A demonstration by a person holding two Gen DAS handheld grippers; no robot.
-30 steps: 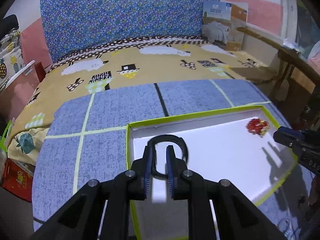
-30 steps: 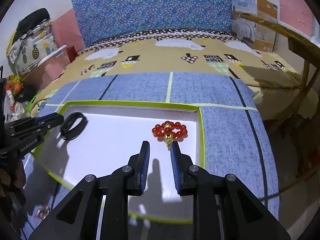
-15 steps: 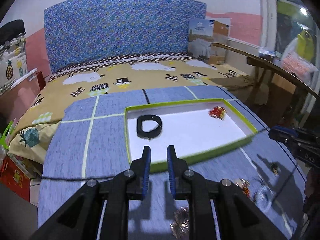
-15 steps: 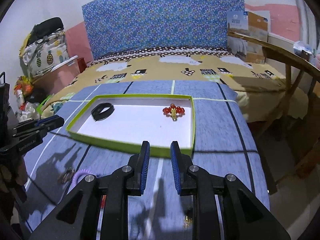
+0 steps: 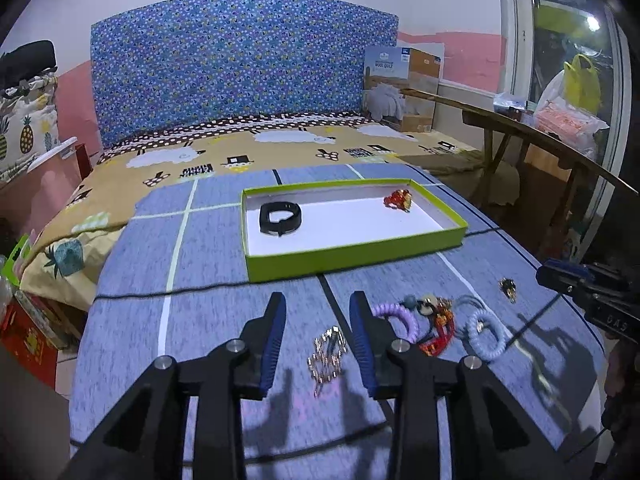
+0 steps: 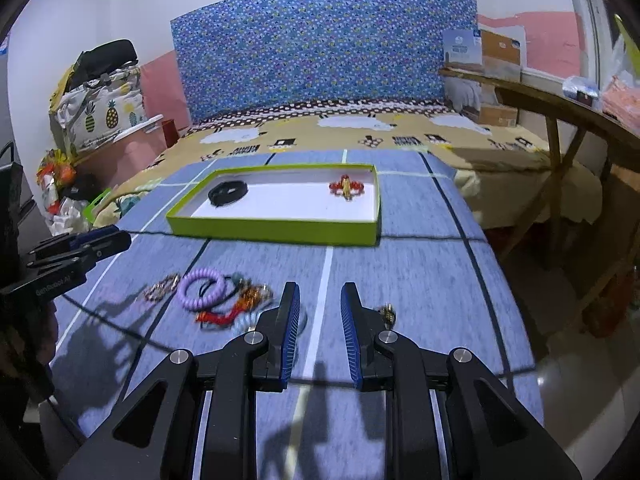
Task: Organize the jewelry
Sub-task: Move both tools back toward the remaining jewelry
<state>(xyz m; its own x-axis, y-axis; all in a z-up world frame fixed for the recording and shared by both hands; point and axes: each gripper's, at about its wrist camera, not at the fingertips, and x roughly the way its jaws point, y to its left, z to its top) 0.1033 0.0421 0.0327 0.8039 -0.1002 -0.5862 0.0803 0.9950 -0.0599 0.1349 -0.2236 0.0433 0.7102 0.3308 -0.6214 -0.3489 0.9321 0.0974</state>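
Left wrist view: the left gripper (image 5: 318, 330) hangs over the blue-grey tablecloth (image 5: 208, 264) with its jaws opening and nothing clamped. A small gold chain piece (image 5: 327, 354) lies on the cloth in the gap between the blue pads, untouched. At about two o'clock from it sits the loose pile: a lilac coil bracelet (image 5: 396, 314), a red and orange beaded piece (image 5: 438, 334) and a pale blue coil bracelet (image 5: 486, 338), with a small gold stud (image 5: 508, 286) off by itself further right. At twelve o'clock stands the green tray (image 5: 352, 256), already holding a black wristband (image 5: 279, 218) at its left end and a red bead bracelet (image 5: 398, 201) at its right.

In the right wrist view, the right gripper (image 6: 319, 330) holds nothing, its jaws parted a little. The gold stud (image 6: 387, 314) peeks out just past its right finger, at about one o'clock.

Two pieces look filed and the step in hand seems to be the reach for the next ones. For the left, I judge the next move is to lower over the chain, straddle it, and close low enough to catch the thin links off the cloth. The right would need to shift toward one o'clock to centre on the stud.
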